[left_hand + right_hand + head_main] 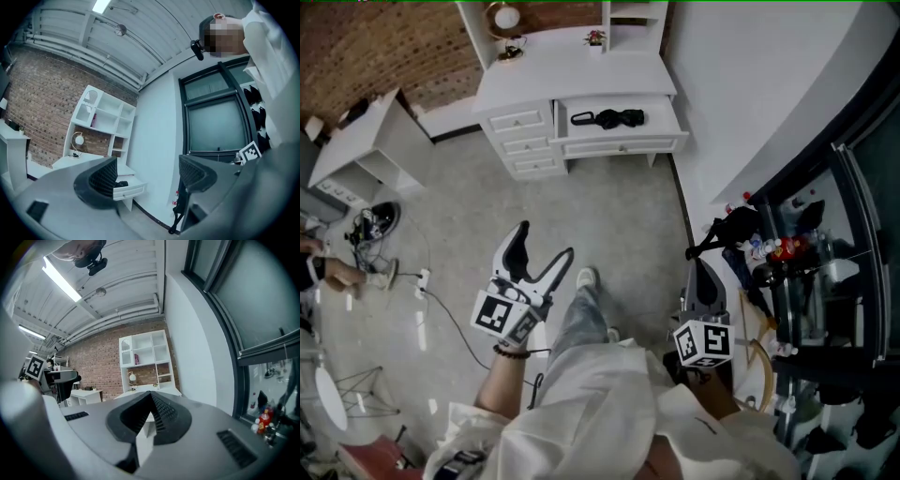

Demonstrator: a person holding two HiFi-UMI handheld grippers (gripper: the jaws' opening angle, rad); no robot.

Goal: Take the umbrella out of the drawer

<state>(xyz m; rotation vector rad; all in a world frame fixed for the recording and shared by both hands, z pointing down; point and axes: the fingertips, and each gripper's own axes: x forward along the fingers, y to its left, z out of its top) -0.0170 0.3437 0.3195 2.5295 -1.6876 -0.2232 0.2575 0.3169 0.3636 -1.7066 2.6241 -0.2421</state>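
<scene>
The umbrella point(619, 118) lies sideways in the open drawer point(623, 145), far ahead. The left claw point(547, 240), wide open and empty, looks nearer. The right claw point(701, 272) is closed, empty.

In the left gripper view, the left claw point(148, 171) hid most of the umbrella point(122, 183); only a dark scrap showed. In the right gripper view, the right claw point(151, 399), jaws together, covered the drawer point(664, 112). In the head view, the top edge cut the shelves point(567, 11), and the left edge left only another person's hand point(336, 274).
</scene>
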